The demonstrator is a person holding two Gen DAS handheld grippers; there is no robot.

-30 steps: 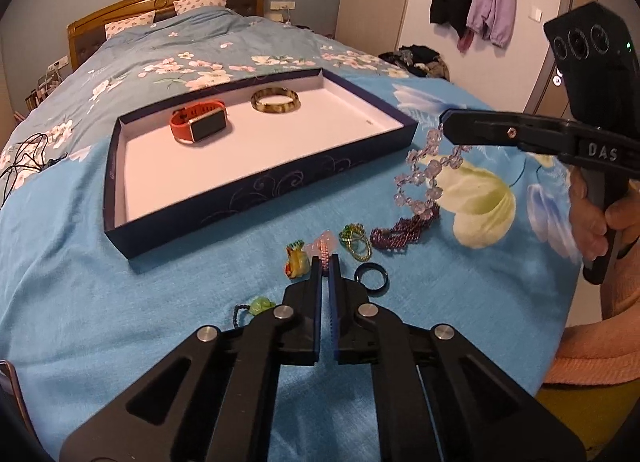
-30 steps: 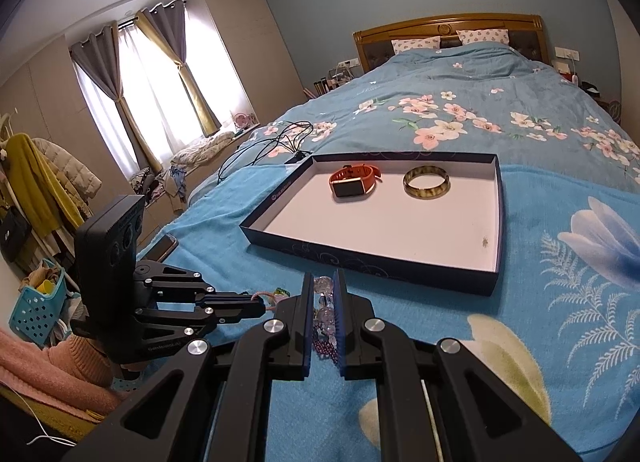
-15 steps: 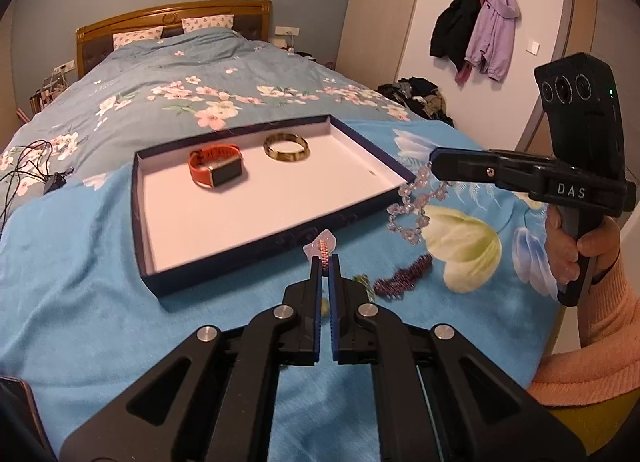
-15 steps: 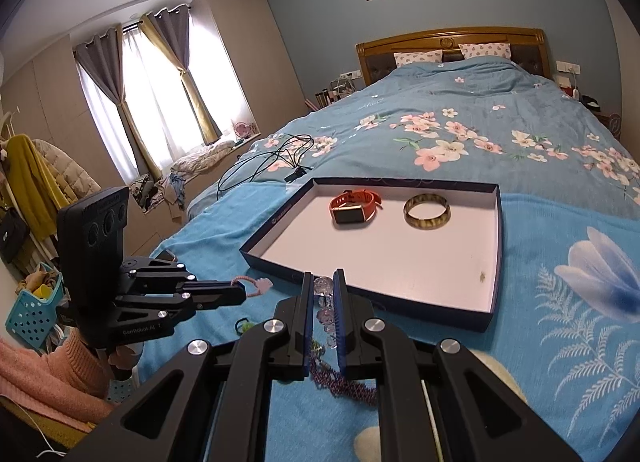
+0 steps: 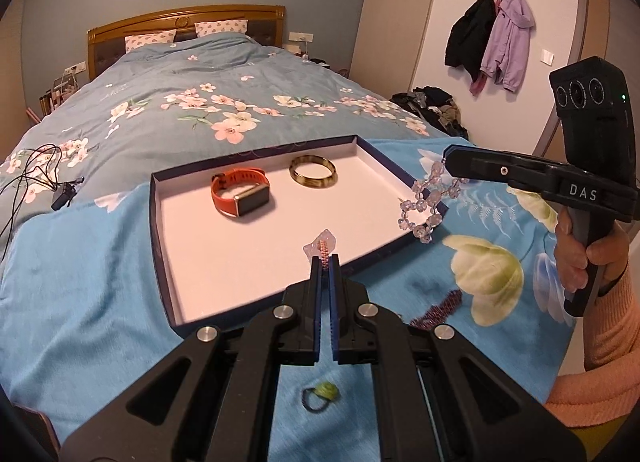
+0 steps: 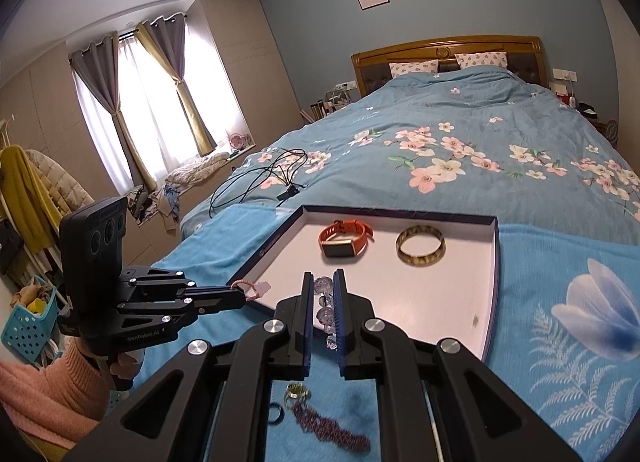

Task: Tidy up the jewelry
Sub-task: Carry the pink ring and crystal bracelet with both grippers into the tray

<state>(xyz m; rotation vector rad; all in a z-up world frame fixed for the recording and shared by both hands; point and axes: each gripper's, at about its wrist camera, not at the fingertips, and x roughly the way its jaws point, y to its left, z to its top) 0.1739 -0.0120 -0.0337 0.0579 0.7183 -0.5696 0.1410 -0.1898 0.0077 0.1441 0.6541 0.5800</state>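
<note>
Two grippers, both clenched: left gripper [image 5: 325,258] pinches a pink beaded piece [image 5: 323,245], right gripper [image 6: 323,298] a clear bead bracelet [image 5: 425,203], both over the tray [image 5: 158,217] edge. Strands look light, floppy, prob. fragile, so grip the cord btwn beads, not a slick bead.

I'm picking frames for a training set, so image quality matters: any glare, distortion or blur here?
Right wrist view: the window is blown out white behind the curtains, and fisheye bending curves the tray. Left wrist view: even indoor light, no glare; the fisheye bows the wall and door frame, and dark vignetting fills the corners. Neither shows noticeable motion blur.
</note>
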